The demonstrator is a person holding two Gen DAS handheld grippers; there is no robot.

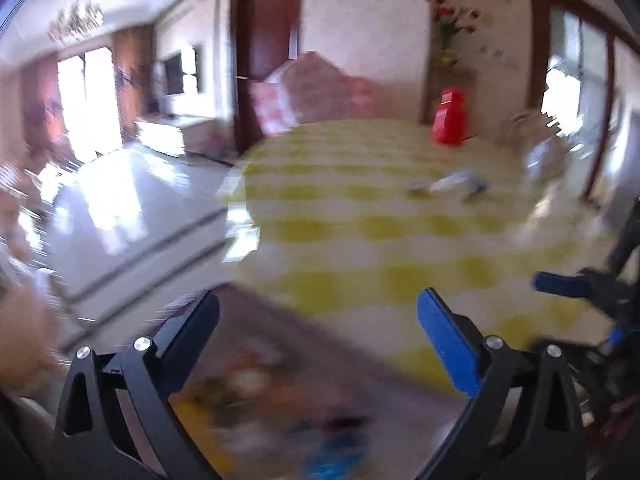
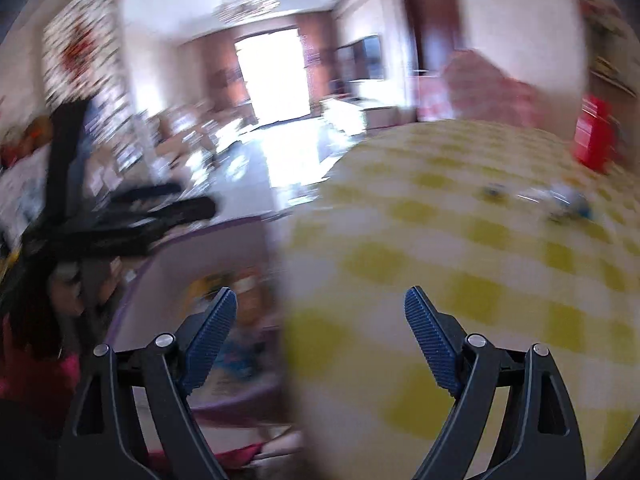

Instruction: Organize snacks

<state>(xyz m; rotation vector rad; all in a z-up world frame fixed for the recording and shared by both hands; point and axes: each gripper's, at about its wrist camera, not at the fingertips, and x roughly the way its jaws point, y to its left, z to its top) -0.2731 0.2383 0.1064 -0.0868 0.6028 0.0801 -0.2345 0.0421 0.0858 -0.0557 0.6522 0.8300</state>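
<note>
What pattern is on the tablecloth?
Yellow and white checks on the tablecloth, clearest in the right wrist view.

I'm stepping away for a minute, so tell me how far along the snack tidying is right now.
Done: some colourful snack packets seem to lie in the purple-rimmed container by the table edge, though blur hides details. In hand: nothing; the left gripper and right gripper are both open and empty. Left: small wrapped items lie on the yellow checked tablecloth.

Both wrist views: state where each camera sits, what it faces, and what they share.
Left wrist: behind the open left claw, facing the checked table; right claw at the right edge.
Right wrist: behind the open right claw, over the table's edge; left claw at left.
Shared: table, red box, snacks.
</note>
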